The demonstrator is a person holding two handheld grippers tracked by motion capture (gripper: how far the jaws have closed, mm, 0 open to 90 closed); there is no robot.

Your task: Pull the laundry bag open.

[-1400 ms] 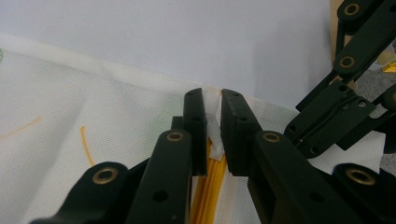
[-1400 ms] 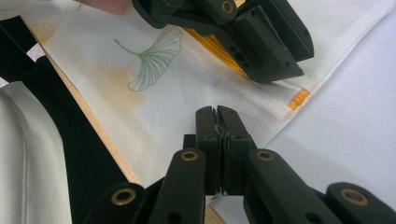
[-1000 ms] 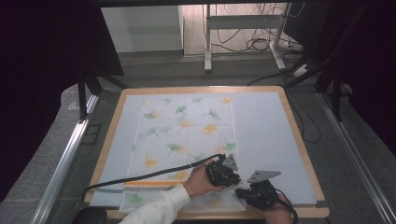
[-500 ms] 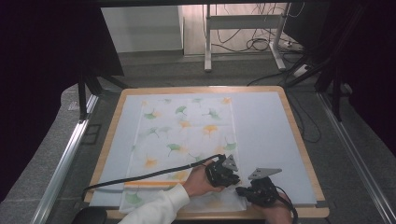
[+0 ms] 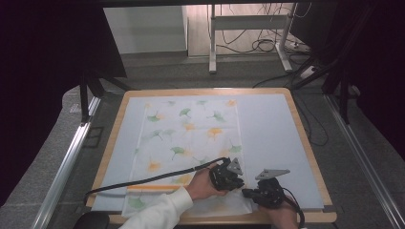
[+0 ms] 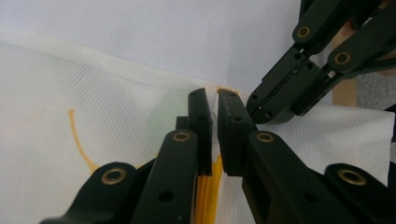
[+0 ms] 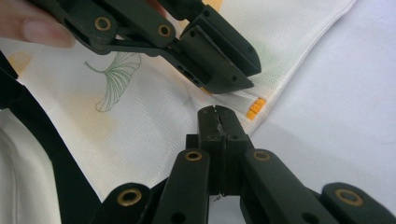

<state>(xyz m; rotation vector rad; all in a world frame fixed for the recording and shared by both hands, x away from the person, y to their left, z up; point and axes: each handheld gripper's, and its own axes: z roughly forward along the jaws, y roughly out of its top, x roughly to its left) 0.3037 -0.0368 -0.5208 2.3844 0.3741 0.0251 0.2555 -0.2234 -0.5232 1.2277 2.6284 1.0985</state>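
Wood-framed table (image 5: 305,138); grey floor; white desk legs (image 5: 212,38), tangled cables (image 5: 260,45) behind.

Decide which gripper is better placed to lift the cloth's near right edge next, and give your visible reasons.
Probably the left gripper: its jaws are shut on a fold of the cloth at the hem. The right gripper is shut beside the edge, seemingly holding nothing.

The cloth (image 6: 93,130) is woven, matt, slightly rough — the tongs (image 6: 215,135) are matt black plastic — the table (image 5: 200,91) rim pale wood.
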